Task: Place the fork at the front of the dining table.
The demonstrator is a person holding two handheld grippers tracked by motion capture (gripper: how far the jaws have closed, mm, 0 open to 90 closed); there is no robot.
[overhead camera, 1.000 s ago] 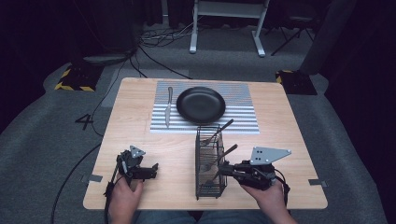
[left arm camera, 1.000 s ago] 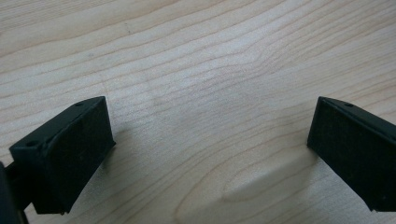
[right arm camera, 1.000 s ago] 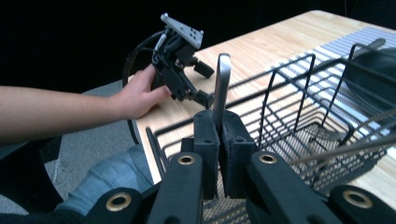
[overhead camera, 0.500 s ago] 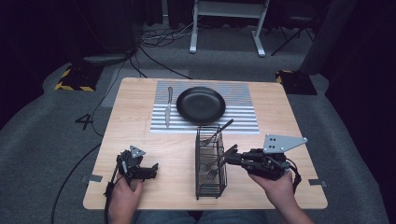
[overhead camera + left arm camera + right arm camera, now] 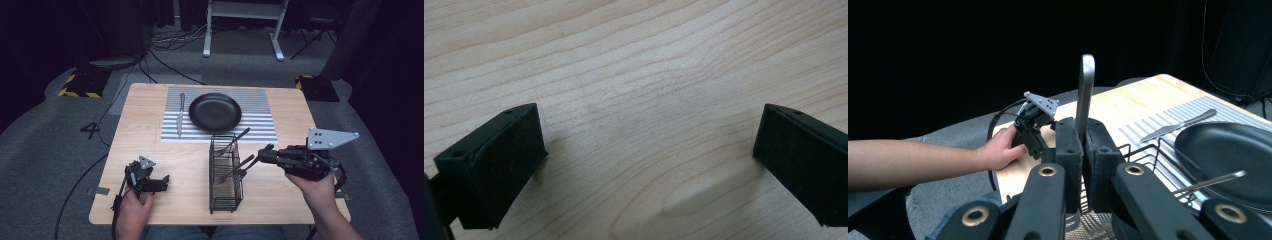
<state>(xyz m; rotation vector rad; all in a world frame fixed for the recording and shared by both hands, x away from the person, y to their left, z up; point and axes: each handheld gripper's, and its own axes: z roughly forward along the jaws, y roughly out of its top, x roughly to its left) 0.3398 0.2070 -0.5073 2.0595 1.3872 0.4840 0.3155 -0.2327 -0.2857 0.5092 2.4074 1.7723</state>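
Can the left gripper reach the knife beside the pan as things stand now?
Probably yes. The left gripper rests with jaws open and nothing between them, and bare table lies between it and the knife; the wire basket stands off to its right.

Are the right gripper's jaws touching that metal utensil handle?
Touching. In the right gripper view, the right gripper has both jaws closed flat against the utensil handle, which rises straight up from between them, no gap showing.

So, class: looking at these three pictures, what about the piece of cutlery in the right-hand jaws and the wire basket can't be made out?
- Utensil in the right gripper: its working end is hidden behind the jaws in the right gripper view; in the high view it is too small and dark to tell fork from spoon.
- Wire basket: its inside is cut off by the bottom edge in the right gripper view.
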